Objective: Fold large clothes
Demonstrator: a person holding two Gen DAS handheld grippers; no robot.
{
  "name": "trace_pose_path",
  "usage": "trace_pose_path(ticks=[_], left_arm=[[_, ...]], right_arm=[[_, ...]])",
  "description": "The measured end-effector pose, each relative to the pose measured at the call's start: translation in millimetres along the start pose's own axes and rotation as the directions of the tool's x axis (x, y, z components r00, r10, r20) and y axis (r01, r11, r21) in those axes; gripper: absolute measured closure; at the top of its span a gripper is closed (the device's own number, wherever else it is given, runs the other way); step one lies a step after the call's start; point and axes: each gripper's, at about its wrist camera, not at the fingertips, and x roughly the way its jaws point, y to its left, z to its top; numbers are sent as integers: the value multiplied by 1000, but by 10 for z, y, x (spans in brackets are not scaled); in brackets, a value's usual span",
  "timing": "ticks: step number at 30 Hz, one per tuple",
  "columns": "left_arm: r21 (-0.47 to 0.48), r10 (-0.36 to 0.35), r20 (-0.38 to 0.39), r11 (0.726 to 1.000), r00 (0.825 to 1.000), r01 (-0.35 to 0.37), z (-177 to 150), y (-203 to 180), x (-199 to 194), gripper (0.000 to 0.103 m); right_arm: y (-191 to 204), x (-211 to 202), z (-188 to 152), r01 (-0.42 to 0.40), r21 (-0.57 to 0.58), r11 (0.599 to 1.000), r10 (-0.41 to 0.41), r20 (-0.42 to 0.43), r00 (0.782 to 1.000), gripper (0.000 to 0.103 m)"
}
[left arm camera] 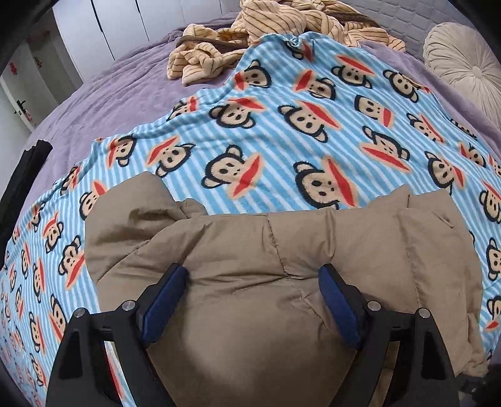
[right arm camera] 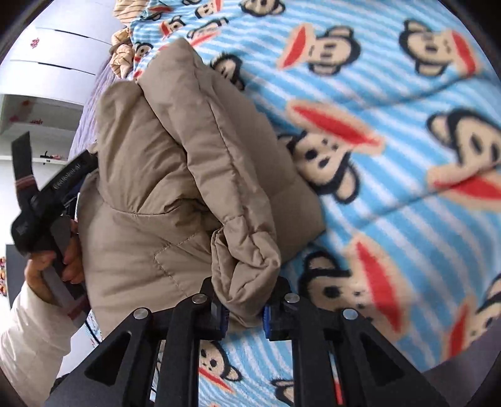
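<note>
A tan puffer jacket lies bunched on a blue striped monkey-print blanket. My left gripper is open, its blue-padded fingers spread wide and pressing on the jacket's padded bulk. In the right wrist view the jacket is folded over itself, and my right gripper is shut on a thick rolled edge of it, apparently a sleeve cuff. The left gripper, held in a hand, shows at the jacket's far left side.
The blanket covers a purple bedspread. A beige striped garment lies crumpled at the far end. A round cream cushion sits at far right. White wardrobe doors stand behind the bed.
</note>
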Motion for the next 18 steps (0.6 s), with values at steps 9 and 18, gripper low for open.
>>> trace_pose_path(ticks=[9,18], left_arm=[[-37,36,-12,999,999,-37,2,62,48,14],[-86,70,-18,994,997,-71,42,69,131,13]], right_arm=[[508,-704,338,-30,-233,972,59,122,991,81],[1124,86,748,63,-465,883,-55,31,998,67]])
